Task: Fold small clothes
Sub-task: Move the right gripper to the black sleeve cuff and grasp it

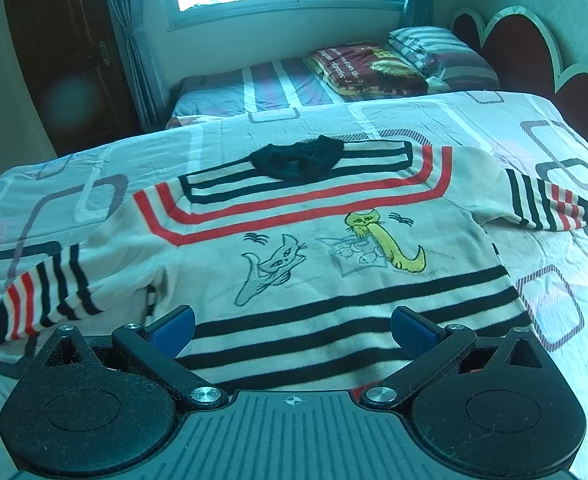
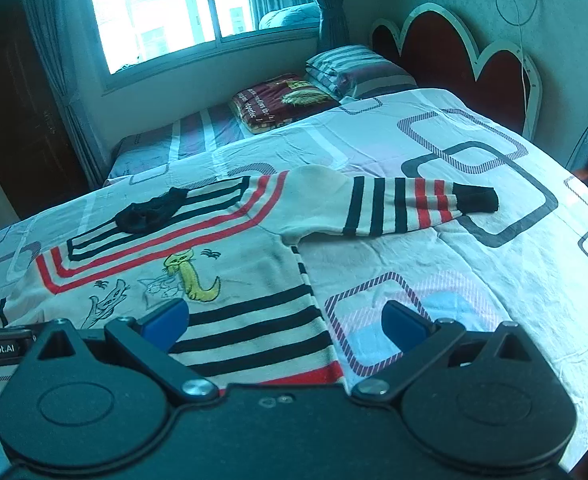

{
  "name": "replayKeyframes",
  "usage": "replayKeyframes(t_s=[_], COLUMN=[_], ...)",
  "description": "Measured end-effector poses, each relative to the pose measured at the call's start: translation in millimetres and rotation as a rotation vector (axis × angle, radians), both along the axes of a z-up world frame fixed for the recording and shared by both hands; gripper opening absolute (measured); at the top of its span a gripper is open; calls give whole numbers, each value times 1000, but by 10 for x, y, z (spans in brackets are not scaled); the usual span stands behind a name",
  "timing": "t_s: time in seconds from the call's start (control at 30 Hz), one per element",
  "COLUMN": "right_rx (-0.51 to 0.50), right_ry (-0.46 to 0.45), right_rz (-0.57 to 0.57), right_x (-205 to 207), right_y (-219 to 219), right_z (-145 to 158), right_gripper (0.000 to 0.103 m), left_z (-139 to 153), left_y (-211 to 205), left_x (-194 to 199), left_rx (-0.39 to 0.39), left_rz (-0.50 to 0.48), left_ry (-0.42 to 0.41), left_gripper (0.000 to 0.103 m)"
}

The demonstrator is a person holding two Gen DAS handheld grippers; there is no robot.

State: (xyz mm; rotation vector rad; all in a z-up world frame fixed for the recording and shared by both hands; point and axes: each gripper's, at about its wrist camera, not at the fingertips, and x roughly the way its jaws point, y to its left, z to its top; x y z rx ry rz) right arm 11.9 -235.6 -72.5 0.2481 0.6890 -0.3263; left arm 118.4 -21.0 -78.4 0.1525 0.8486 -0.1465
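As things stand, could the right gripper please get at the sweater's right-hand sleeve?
Probably yes: the right gripper is open, and the sleeve lies flat on the bedspread with nothing between them.

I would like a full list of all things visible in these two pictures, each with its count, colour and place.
sweater: one, cream with black and red stripes and cat drawings, spread flat on the bed, sleeves out.
bedsheet: one, white with rectangle pattern, under the sweater.
folded blanket: one, dark red, far side near the window.
striped pillow: one, grey and white, by the headboard.
headboard: one, dark red, white edge, scalloped.
window: one, bright, with curtains.
left gripper: one, black with blue pads, open, over the hem.
right gripper: one, same colours, open, over the hem's right corner.
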Motion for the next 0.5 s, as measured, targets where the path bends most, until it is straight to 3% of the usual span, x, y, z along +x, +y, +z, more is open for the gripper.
replayKeyframes(t_s=[0.33, 0.5], right_rx=[23, 53], right_ry=[7, 35], right_rz=[-53, -102], right_x=[345, 598], right_y=[-796, -1314], right_z=[-271, -482], right_gripper=[100, 87], left_z=[-283, -457], left_y=[-587, -950], left_x=[451, 719], left_rx=[5, -1], left_rz=[4, -3], left_ry=[22, 35], left_gripper=[103, 103])
